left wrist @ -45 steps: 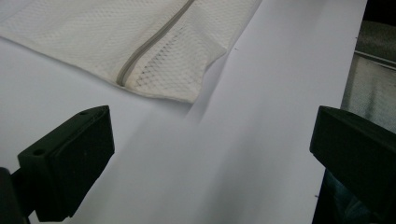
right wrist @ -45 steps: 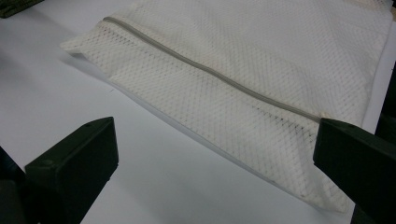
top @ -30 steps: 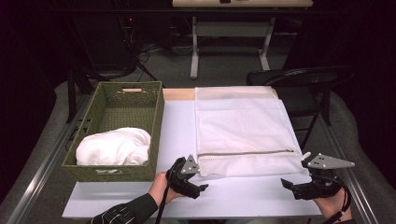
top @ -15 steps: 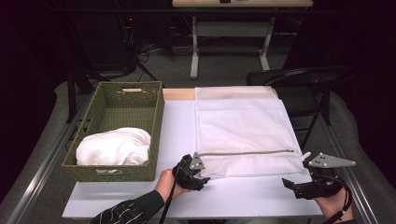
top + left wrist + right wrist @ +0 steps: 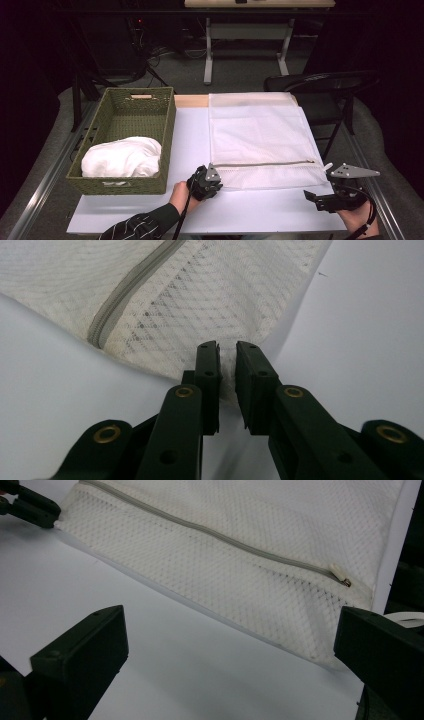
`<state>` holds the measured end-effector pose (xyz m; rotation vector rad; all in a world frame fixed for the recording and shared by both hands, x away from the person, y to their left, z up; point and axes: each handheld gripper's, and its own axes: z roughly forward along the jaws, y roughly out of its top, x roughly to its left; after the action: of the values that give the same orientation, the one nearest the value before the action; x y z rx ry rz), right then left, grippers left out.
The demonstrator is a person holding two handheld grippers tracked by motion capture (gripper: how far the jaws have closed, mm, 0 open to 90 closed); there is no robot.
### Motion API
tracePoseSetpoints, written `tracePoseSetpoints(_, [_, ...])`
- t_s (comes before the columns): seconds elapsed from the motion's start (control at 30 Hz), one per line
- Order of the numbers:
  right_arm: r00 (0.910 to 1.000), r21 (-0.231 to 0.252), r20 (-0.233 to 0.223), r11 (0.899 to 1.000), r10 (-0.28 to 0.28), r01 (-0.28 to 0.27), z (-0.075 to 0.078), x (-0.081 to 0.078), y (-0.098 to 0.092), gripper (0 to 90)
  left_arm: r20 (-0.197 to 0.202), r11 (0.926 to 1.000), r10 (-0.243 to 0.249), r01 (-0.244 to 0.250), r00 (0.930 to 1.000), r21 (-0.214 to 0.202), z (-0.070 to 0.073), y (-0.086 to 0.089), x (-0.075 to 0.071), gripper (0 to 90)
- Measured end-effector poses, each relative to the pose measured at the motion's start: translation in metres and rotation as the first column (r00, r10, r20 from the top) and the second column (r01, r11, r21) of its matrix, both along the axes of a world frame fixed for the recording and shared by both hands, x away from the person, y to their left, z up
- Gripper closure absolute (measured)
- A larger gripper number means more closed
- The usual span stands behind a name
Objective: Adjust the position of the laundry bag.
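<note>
Left gripper view: jaws nearly shut on mesh bag (image 5: 165, 310) corner

Left tool (image 5: 214, 176): matte black plastic, blocky body, small grey three-cornered plate on top, thin black cable trailing back along the forearm. Seen close in the left gripper view (image 5: 227, 357): two flat black bars ending in squared rectangular pads, brass-coloured rivets at the pivots, small round holes along the arms. Black sleeve with thin white line pattern (image 5: 137, 227) on the left forearm. Right tool (image 5: 320, 187): same black build, larger grey three-cornered plate with dark screw dots, black cable looping round the hand. In the right gripper view, chunky black square-edged pads (image 5: 82, 652) with small screw recesses.
</note>
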<state>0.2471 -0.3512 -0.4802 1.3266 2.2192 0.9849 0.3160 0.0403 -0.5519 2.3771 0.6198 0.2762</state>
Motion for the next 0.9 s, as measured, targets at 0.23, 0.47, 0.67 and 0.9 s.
tracePoseSetpoints(0.23, [0.9993,-0.012,-0.018,0.999,-0.032,0.032,-0.006,0.006,-0.006,2.2,-0.024,0.9981,-0.061,0.060,0.9979,-0.015,0.001,-0.003,-0.002,34.6])
tracePoseSetpoints(0.47, [0.9985,-0.018,-0.031,0.999,-0.045,0.044,-0.009,0.009,-0.007,3.0,-0.019,0.9992,-0.024,0.024,0.9995,-0.033,-0.003,-0.001,0.001,63.6])
tracePoseSetpoints(0.67, [0.9979,-0.022,-0.039,0.999,-0.051,0.050,-0.010,0.010,-0.006,4.3,-0.002,0.9986,-0.011,0.010,0.9999,-0.052,-0.005,0.000,0.000,89.6])
tracePoseSetpoints(0.9, [0.9961,-0.045,-0.062,0.997,-0.063,0.060,-0.017,0.014,-0.006,5.5,-0.034,0.9984,-0.002,0.000,0.9994,-0.056,-0.002,0.013,-0.001,90.0])
